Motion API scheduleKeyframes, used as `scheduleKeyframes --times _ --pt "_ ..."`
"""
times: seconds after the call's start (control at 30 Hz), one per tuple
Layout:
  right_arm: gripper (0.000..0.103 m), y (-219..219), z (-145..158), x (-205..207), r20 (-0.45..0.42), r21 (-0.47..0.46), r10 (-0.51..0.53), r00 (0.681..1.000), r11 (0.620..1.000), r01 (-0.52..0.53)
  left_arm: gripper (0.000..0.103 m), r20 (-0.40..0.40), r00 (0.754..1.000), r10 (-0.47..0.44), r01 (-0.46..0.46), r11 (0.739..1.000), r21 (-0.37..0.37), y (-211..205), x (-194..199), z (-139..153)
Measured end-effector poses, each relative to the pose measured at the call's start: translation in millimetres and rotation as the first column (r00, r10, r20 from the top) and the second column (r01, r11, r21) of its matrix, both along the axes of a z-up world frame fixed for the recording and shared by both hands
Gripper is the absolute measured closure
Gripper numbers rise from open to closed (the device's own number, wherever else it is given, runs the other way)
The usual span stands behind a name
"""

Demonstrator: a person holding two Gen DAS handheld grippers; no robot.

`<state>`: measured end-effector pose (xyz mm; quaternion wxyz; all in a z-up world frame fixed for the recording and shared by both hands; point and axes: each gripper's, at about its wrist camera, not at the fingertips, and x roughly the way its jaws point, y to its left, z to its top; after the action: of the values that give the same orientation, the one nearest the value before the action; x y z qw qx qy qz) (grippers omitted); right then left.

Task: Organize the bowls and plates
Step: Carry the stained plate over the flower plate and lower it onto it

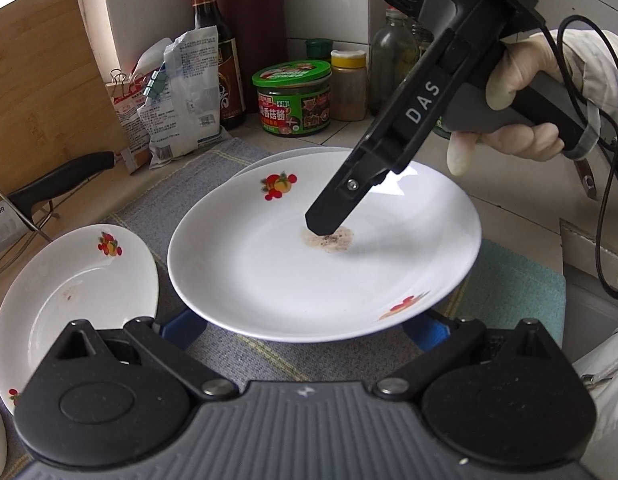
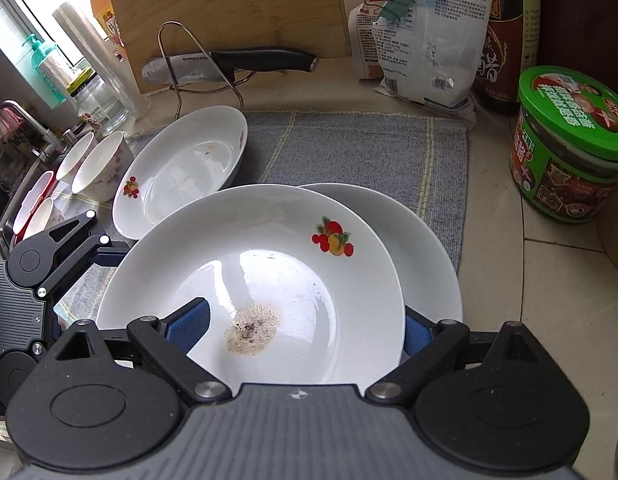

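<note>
Fingertips (image 1: 327, 226) — bowls (image 2: 103, 164) right-view only.

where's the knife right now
The knife lies in a wire rack at the back of the counter, in front of the upright cutting board, behind the grey mat; in the left wrist view its handle shows at far left.

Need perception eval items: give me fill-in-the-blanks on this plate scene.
The front plate overlaps another ___. The jar has a ___ lid. The knife has a ___ handle. The right gripper has ___ pads.
Missing: plate; green; black; blue.
</note>
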<state>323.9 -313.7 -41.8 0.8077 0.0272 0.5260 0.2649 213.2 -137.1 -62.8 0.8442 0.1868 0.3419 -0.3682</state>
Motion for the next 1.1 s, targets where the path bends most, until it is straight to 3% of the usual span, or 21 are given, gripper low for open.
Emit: scheduleKeyframes --times 1.1 --pt "0.001 -0.1 -5.0 2.4 -0.045 -0.066 -0.051 0.998 0.997 0.048 0.001 0.05 0.997 -0.059 0.055 0.995 0.083 -3.1 -2.9 -4.8"
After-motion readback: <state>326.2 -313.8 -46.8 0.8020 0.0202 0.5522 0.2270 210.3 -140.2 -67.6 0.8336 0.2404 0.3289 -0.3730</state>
